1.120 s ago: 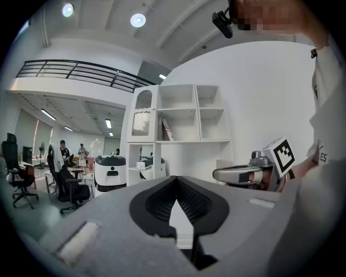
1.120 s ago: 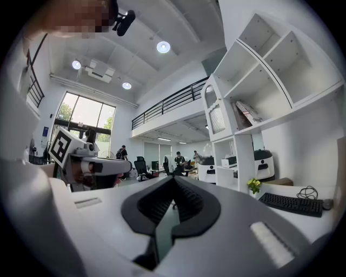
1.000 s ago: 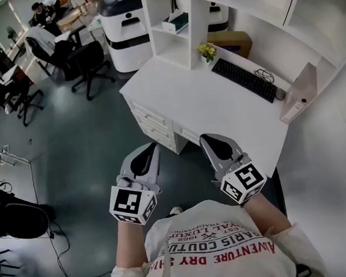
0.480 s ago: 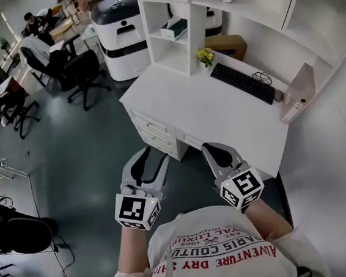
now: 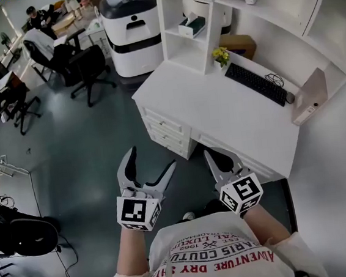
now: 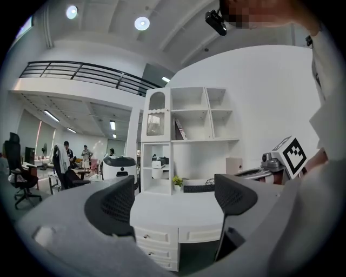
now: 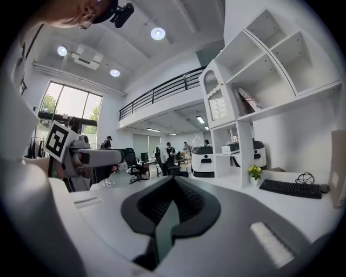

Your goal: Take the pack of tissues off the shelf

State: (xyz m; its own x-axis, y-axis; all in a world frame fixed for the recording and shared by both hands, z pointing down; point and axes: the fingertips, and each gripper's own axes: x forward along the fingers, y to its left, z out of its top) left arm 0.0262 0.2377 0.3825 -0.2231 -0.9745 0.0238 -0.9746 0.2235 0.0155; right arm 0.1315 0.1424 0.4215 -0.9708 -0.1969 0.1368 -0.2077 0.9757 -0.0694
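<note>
The pack of tissues (image 5: 192, 25), a pale box with a dark green side, lies in a lower cubby of the white shelf unit (image 5: 207, 39) at the back of the desk. It also shows small in the left gripper view as a pack of tissues (image 6: 158, 162) and in the right gripper view as a pack of tissues (image 7: 233, 147). Both grippers hang over the floor in front of the desk, far short of the shelf. The left gripper (image 5: 151, 162) has its jaws opening wide, with nothing between them (image 6: 175, 201). The right gripper (image 5: 212, 156) is shut and empty (image 7: 172, 208).
A white desk (image 5: 219, 108) with drawers carries a black keyboard (image 5: 256, 84), a small yellow plant (image 5: 220, 55) and a pale upright box (image 5: 309, 97). A white-and-black machine (image 5: 130, 22) stands left of the shelf. Office chairs (image 5: 85, 64) and people are at the far left.
The left gripper's jaws have swung from shut to wide open. The right gripper stays shut. The desk and shelf have shifted a little right in the head view.
</note>
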